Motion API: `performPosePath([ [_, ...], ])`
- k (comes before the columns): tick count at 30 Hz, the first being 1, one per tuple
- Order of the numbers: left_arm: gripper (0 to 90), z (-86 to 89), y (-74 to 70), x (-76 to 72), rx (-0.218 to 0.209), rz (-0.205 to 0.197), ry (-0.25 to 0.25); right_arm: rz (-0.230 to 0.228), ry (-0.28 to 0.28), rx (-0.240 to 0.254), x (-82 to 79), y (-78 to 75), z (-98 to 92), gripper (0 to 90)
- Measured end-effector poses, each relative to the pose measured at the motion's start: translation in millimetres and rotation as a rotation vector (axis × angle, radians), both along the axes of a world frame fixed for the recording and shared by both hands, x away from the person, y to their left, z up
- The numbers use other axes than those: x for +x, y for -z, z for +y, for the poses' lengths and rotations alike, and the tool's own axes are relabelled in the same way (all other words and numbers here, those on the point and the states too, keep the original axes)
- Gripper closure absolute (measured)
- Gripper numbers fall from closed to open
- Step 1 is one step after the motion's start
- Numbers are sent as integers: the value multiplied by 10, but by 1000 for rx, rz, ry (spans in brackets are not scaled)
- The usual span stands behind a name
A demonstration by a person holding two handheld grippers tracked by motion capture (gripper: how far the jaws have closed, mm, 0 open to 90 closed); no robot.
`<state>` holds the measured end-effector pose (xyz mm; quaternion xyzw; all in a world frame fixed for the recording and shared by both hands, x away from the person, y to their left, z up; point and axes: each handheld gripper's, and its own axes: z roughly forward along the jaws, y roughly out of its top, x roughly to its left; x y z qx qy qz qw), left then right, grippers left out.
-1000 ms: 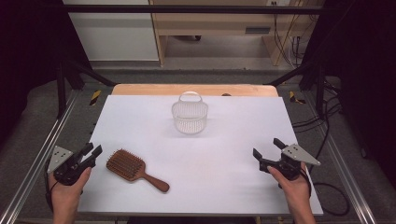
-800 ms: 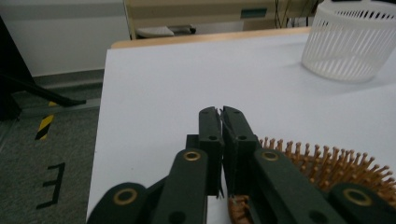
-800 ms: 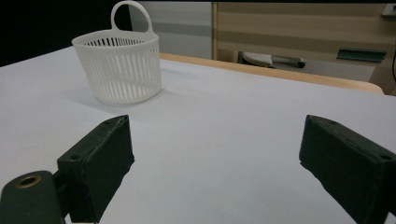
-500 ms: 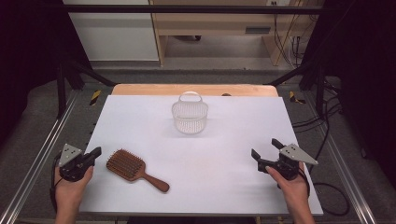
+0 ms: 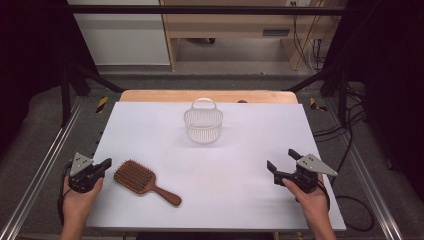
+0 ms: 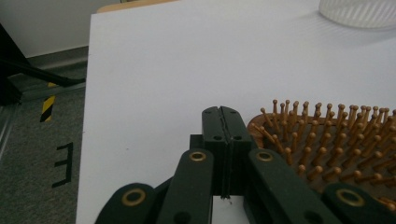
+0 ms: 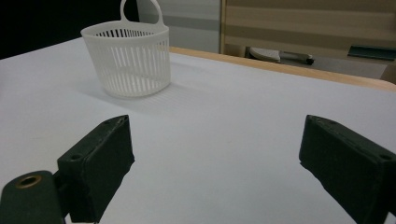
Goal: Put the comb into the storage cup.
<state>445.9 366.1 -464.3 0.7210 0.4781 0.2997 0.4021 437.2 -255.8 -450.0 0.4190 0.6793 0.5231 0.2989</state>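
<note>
Brush [image 5: 142,180] lies at the table's [image 5: 240,200] near left in the high view, just right of the left gripper [image 5: 104,165]; basket [image 5: 203,124] stands farther back. Left gripper view: jaws pressed together, empty, beside the bristles. Right gripper view: right gripper [image 7: 215,163] gapes wide.

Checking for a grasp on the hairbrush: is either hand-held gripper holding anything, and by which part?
Nothing is held. The left hand-held gripper is shut empty beside the hairbrush; the right hand-held gripper is open.
</note>
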Motion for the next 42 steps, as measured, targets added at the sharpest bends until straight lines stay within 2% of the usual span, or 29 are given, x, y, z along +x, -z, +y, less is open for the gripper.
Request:
performPosePath([
  [10, 900, -77, 75, 46, 39, 49, 46, 2, -12, -1, 3, 4, 20, 99],
  [12, 900, -102, 90, 53, 69, 60, 50, 4, -13, -1, 7, 10, 24, 100],
  [16, 900, -96, 96, 44, 48, 74, 53, 6, -15, 2, 8, 11, 27, 101],
  [19, 900, -119, 96, 38, 48, 84, 63, 10, -17, 3, 8, 13, 38, 101],
  [26, 900, -297, 80, 15, 76, 101, 111, 4, -25, -5, -6, 5, 53, 102],
  [30, 900, -385, 72, -7, 88, 112, 131, 16, -21, -20, -3, 8, 55, 100],
  [38, 900, -493, 62, -108, 75, 140, 137, 19, -18, -20, -17, -11, 39, 99],
  [42, 900, -614, 45, -167, 90, 147, 145, 15, -17, -15, -21, -20, 18, 98],
])
